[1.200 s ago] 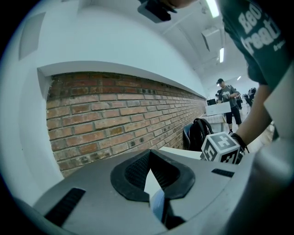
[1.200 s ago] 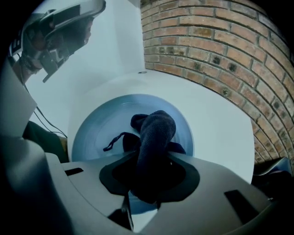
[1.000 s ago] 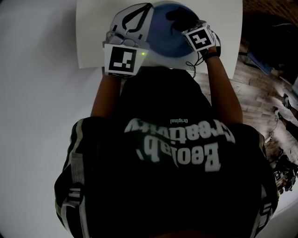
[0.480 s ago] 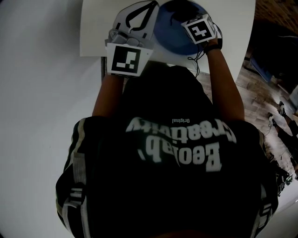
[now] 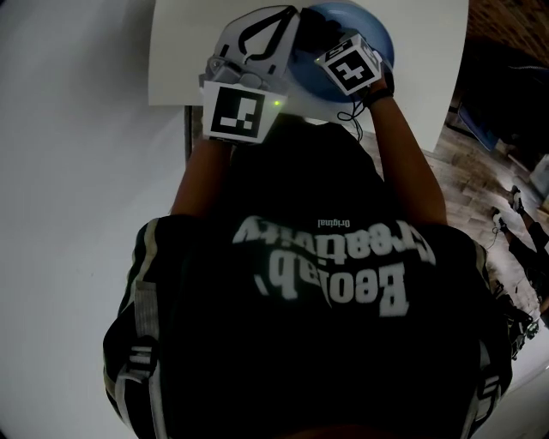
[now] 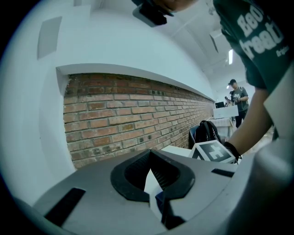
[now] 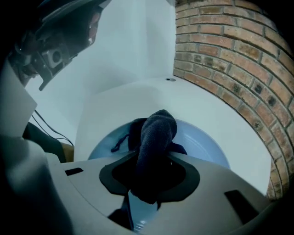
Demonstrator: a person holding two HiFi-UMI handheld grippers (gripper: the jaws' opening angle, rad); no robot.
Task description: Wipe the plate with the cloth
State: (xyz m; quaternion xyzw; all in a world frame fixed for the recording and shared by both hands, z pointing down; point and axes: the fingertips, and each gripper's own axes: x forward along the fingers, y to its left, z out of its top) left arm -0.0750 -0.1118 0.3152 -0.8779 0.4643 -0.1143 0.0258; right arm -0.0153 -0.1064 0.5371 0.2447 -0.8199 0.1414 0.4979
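Head view first: you're mostly staring down at the person's dark T-shirt point(image 5: 317, 283), with both arms reaching forward to a white table point(image 5: 420, 51) at the top of the shot. A blue plate point(image 5: 373, 34) sits there. The left gripper point(image 5: 287, 26) is at the plate's left edge and the right gripper point(image 5: 324, 41) is over the plate itself, so the two are pretty much side by side. In the left gripper view, the left gripper point(image 6: 154, 183) has its jaws nearly together, with just a thin sliver between them. It's white with a bit of blue point(image 6: 159, 199), so as far as I can tell that's the plate's rim pinched in there, but it's a tight angle so don't quote me. Behind it is a long brick wall point(image 6: 128, 114), and another person point(image 6: 238, 98) stands way back in the room. The right gripper view is much clearer: the right gripper point(image 7: 149, 179) has its jaws clamped on a dark navy cloth point(image 7: 156, 133), which bunches up and pokes out past the jaw tips. The cloth hangs right over the light blue plate point(image 7: 202, 147), which sits on the white table point(image 7: 138, 98), with the brick wall point(image 7: 229, 55) off to the right.
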